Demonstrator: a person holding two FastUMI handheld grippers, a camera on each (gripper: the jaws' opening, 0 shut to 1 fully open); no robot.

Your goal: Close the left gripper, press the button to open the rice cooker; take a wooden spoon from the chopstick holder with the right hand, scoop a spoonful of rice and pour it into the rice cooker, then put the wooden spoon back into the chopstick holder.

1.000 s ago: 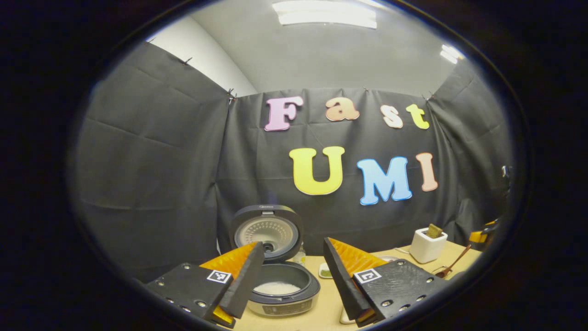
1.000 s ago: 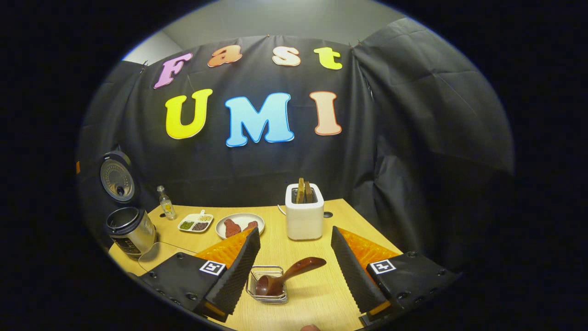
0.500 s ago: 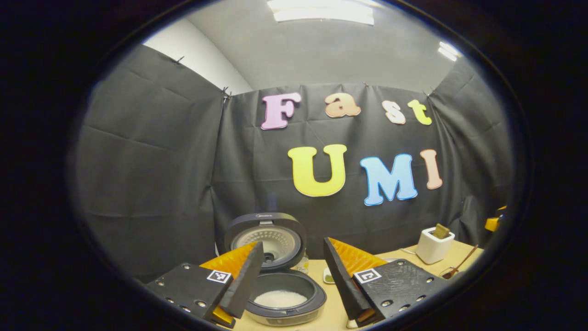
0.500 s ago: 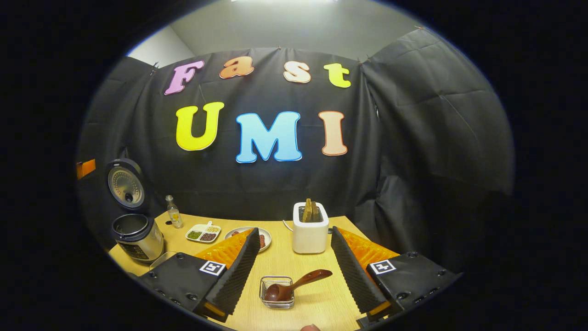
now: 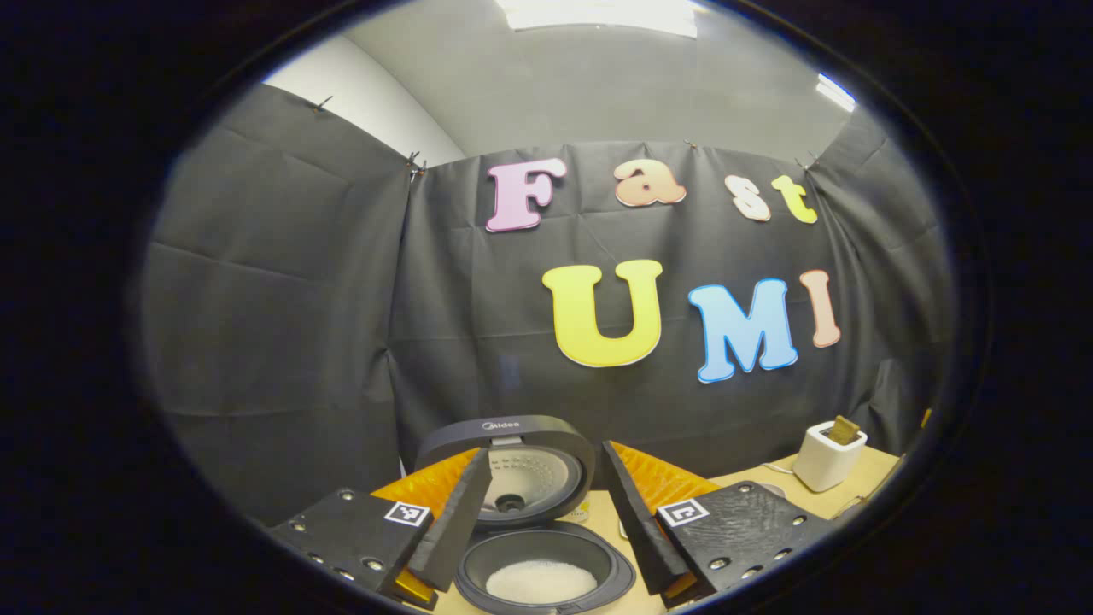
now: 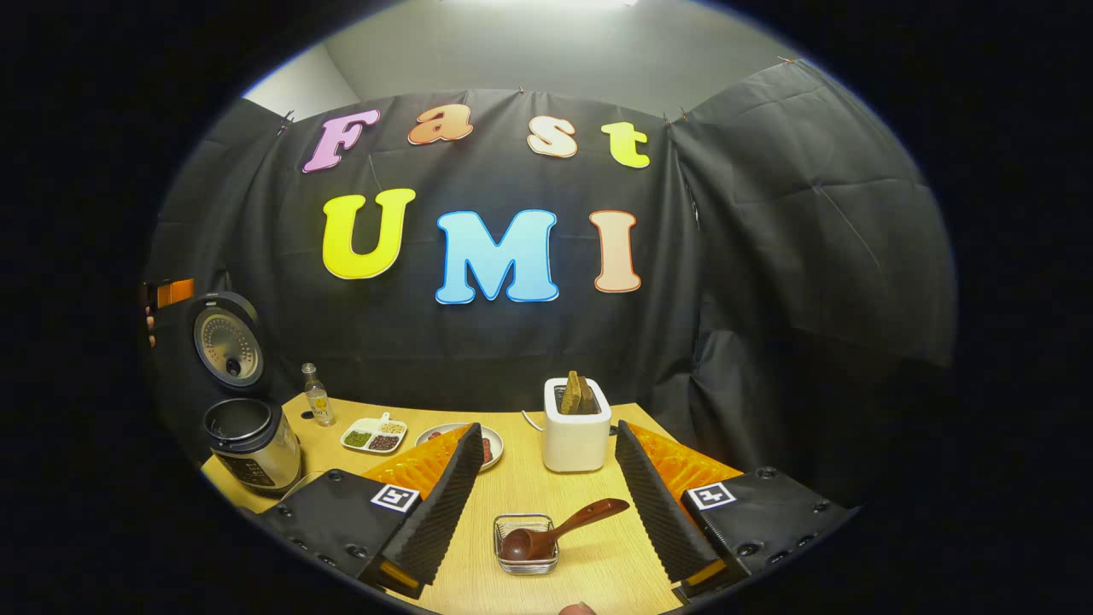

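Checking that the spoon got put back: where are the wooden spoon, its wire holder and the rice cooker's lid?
wooden spoon (image 6: 565, 527): right gripper view, handle.
wire holder (image 6: 498, 536): right gripper view, left rim.
lid (image 5: 512, 430): left gripper view, top edge.

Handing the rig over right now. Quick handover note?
Left gripper: open, empty, above the open rice cooker; white rice inside.
Right gripper: open, empty, facing the wooden spoon, which lies bowl-down in the small wire holder.
Done: lid up, rice apparently in, spoon back.
Left: nothing obvious; check and back off.
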